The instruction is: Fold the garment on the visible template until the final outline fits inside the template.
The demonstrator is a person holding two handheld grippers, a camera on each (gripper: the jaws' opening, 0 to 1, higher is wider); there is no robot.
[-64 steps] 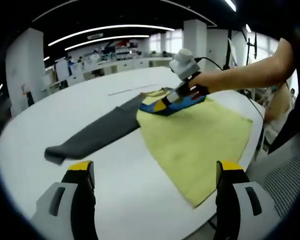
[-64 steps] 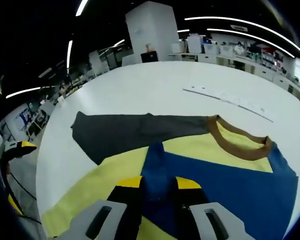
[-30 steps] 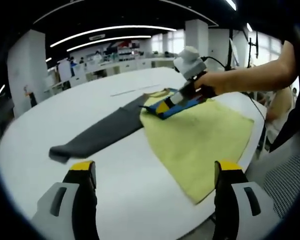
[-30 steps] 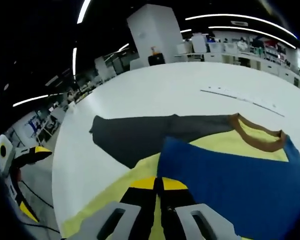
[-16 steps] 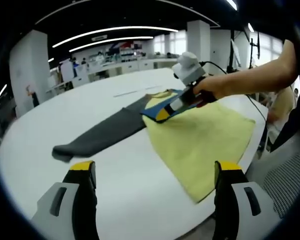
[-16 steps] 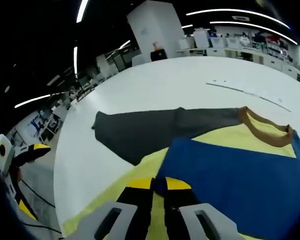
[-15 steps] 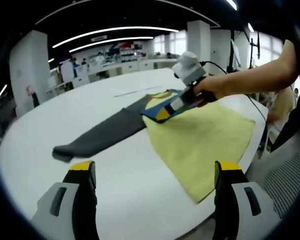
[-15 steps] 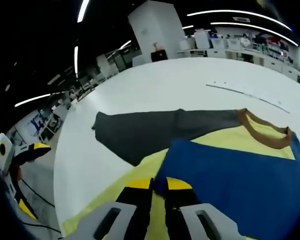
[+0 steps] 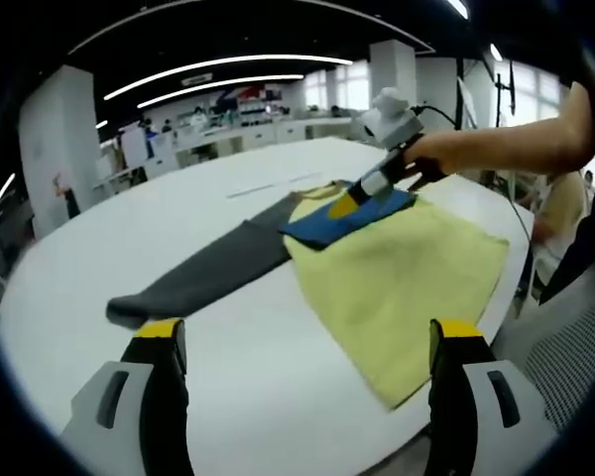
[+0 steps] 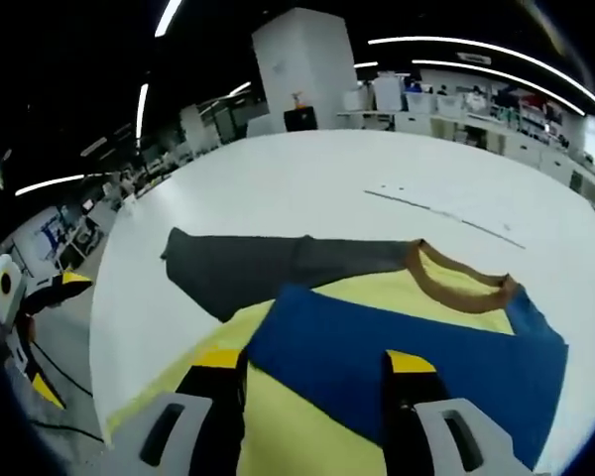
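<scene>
The garment lies spread on the white table [image 9: 99,248]: a yellow body [image 9: 407,273], a grey sleeve [image 9: 208,273] stretched flat to one side, a brown collar [image 10: 456,288]. Its blue sleeve [image 10: 397,352] is folded flat across the yellow body. My right gripper [image 10: 315,359] hangs open just above the blue sleeve's near edge, holding nothing. In the left gripper view a hand holds the right gripper [image 9: 349,203] at the blue sleeve [image 9: 342,218]. My left gripper [image 9: 309,332] is open and empty, held back from the garment near the table's edge.
A thin pale strip [image 10: 446,213] lies on the table beyond the collar. The left gripper [image 10: 40,297] shows at the right gripper view's left edge. The table's rounded edge [image 9: 446,397] runs close under the yellow hem. Desks and shelves stand far behind.
The right gripper's jaws, shut on the blue sleeve's edge before, have opened and let it go. The sleeve now lies flat across the yellow body.
</scene>
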